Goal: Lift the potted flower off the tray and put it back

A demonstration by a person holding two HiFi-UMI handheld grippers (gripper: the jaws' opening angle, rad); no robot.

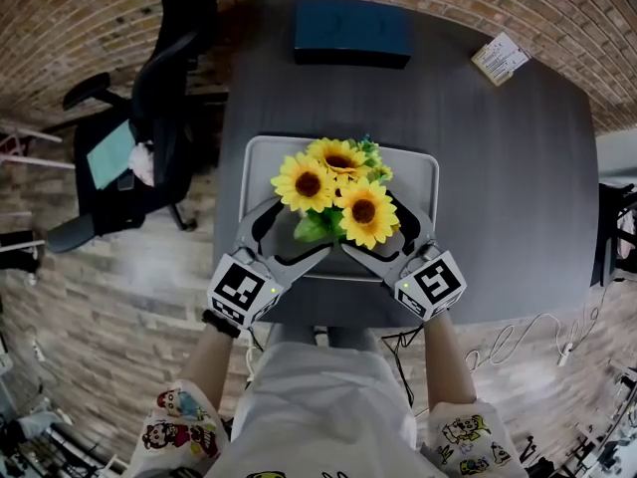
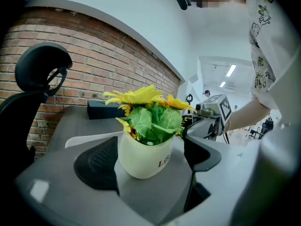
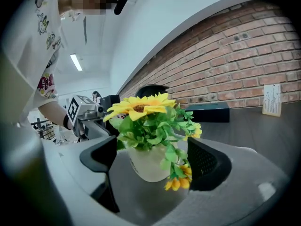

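The potted flower [image 1: 336, 192] stands at the tray's [image 1: 423, 172] near edge. The left gripper [image 2: 150, 157] and right gripper [image 3: 155, 159] straddle the pot, jaws wide apart, unclamped. It is unclear whether the lift has happened.

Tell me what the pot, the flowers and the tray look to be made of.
Pot: likely glazed ceramic, cream, smooth with soft sheen; plastic is possible. Flowers: artificial, probably fabric or plastic, with uniform petals and stiff flat leaves. Tray: probably matte grey plastic, with rounded moulded rim.
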